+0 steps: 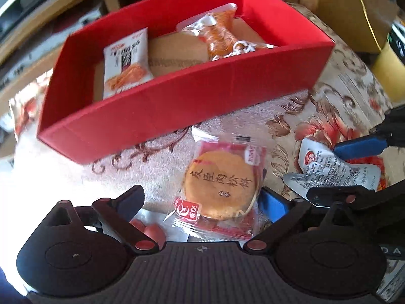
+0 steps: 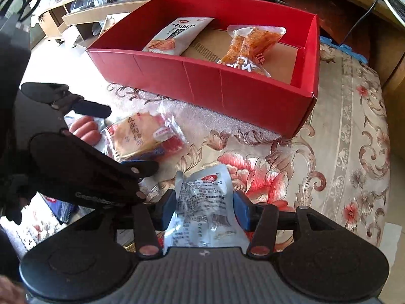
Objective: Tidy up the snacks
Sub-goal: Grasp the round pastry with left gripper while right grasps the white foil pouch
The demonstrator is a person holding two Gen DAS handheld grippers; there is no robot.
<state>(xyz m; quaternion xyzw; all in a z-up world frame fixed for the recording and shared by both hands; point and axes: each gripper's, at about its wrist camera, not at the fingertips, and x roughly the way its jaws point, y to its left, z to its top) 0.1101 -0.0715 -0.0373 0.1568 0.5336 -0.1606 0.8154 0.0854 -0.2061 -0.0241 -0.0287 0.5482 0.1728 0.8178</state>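
A red box (image 1: pixel 177 101) (image 2: pixel 227 91) sits on the flowered cloth. It holds a white noodle packet (image 1: pixel 125 63) (image 2: pixel 178 35) and an orange snack pouch (image 1: pixel 220 33) (image 2: pixel 249 48). My left gripper (image 1: pixel 202 202) is open around a round pastry in clear wrap (image 1: pixel 219 185) (image 2: pixel 141 136); its fingers stand on either side, apart from it. My right gripper (image 2: pixel 205 210) has its blue pads against both sides of a white printed pouch (image 2: pixel 205 207) (image 1: pixel 334 167), shut on it, low over the cloth. Pink sausages (image 1: pixel 148 229) (image 2: pixel 84 128) lie by the left gripper.
The flowered cloth (image 2: pixel 341 152) covers a rounded surface whose edge falls off at the right. Wooden shelves (image 2: pixel 101 5) and cables (image 2: pixel 367 7) stand behind the box. A yellow object (image 1: pixel 387 63) and cardboard lie at the far right.
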